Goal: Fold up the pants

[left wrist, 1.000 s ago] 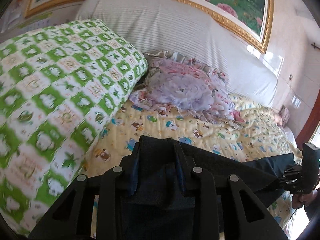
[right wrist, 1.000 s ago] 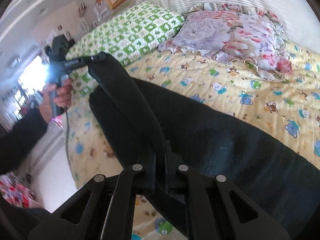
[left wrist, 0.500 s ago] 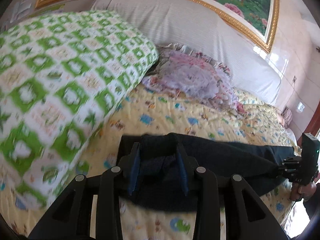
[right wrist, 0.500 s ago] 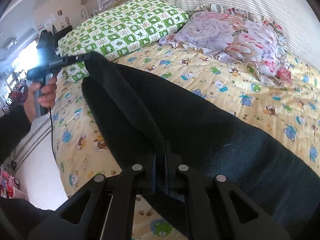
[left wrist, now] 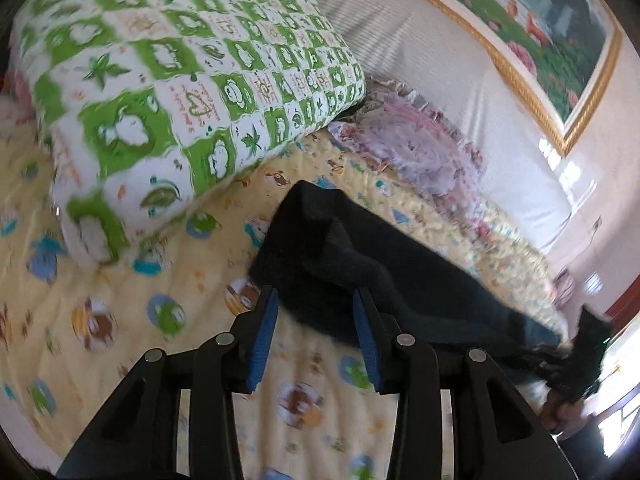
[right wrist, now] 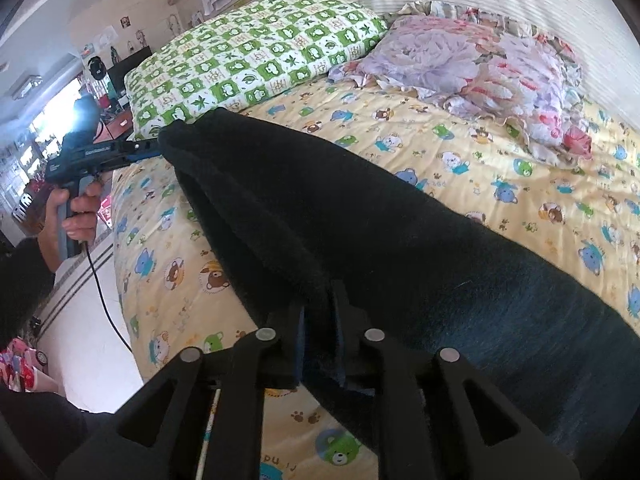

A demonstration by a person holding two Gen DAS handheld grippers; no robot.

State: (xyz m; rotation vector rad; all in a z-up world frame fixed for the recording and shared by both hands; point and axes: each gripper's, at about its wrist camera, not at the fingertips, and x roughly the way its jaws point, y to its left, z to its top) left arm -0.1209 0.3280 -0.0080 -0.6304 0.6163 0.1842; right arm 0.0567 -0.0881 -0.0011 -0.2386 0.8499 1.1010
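Dark pants lie stretched lengthwise across the yellow cartoon sheet. My left gripper is low over the sheet with its jaws opening. One end of the pants rests on the bed at the blue pads, which do not press it. In the right wrist view the pants run from my right gripper to the left gripper. The right jaws are opening, with a raised fold of cloth still filling the narrow gap. The right gripper shows blurred at the pants' other end.
A green checked pillow and a floral pillow lie beyond the pants against a white striped headboard. A hand holds the left gripper past the bed's edge, with pale floor and a cable below.
My left gripper dropped toward the sheet and rolled, its jaws widened, and the bunched cloth end came out of the pads onto the bed. The right gripper stayed put, its jaws parting slightly.
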